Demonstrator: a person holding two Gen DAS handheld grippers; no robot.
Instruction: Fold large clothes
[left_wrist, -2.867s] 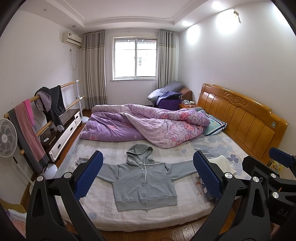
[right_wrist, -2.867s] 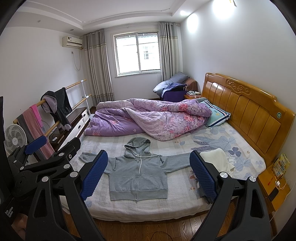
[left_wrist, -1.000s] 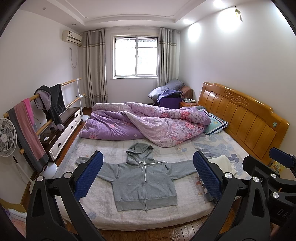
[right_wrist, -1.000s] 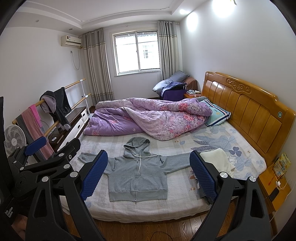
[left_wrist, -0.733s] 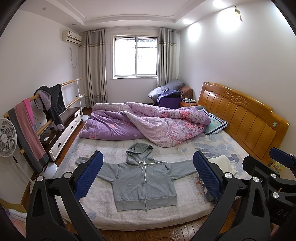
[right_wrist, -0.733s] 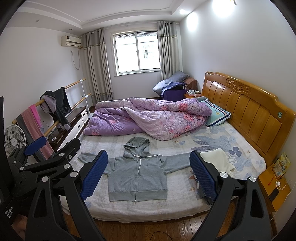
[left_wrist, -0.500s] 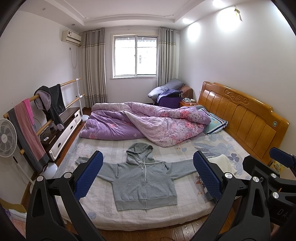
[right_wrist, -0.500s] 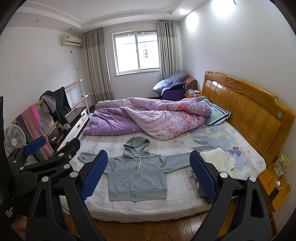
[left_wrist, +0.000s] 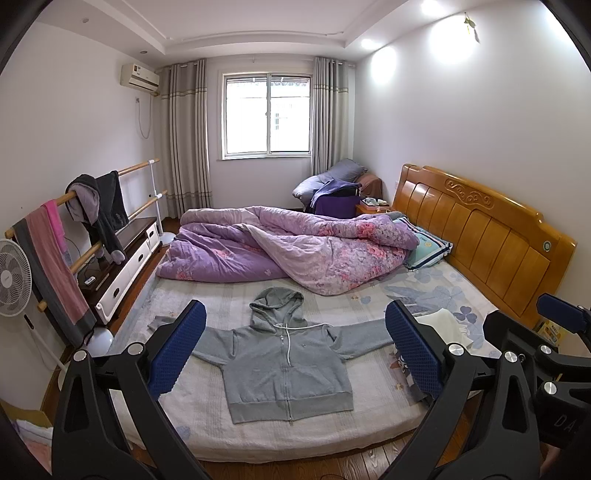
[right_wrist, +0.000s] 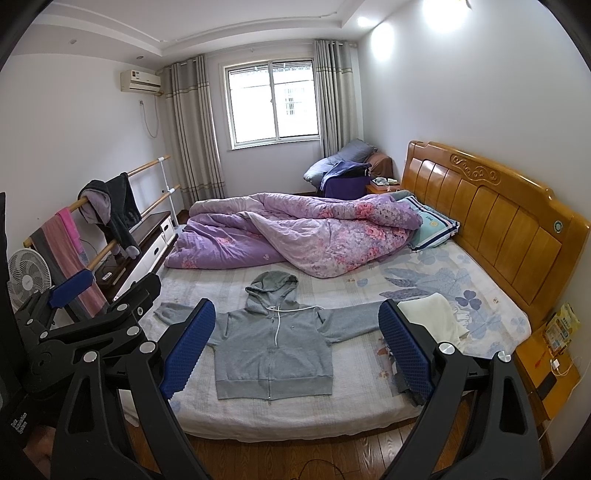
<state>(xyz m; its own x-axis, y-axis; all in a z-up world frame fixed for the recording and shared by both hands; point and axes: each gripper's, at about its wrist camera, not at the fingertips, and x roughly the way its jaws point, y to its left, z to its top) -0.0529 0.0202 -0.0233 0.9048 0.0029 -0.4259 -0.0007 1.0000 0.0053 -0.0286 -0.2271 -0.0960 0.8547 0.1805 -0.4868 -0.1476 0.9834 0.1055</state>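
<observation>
Bedroom scene seen from both wrist cameras. Compared with the frames from the preceding seconds, nothing has visibly changed: the garment lies in the same place and pose, and both grippers frame it from the same stand-off beyond the near edge of the bed (left_wrist: 207, 417).

The grey zip hoodie (left_wrist: 286, 365) lies flat, front side up, on the near half of the mattress, in the lower centre of each frame. Its body axis runs from the hem, nearest the camera, to the hood (left_wrist: 277, 308), which points up the frame toward the crumpled purple floral quilt (left_wrist: 295, 247). Its long axis is the sleeve line, which crosses the frame from left to right; both sleeves are spread outward, the zip is closed, and the white drawcords trail down the chest.

The left gripper (left_wrist: 293, 350) has its jaws wide apart and holds nothing; its blue pads bracket the hoodie in the view without touching it. The right gripper (right_wrist: 295, 347) likewise has its jaws apart and empty. In the right wrist view the left gripper's body appears at the left edge.

A folded white cloth (right_wrist: 436, 317) lies on the bed at the right, beside the end of the sleeve on that side. The wooden headboard (left_wrist: 480, 229) stands at the right.
</observation>
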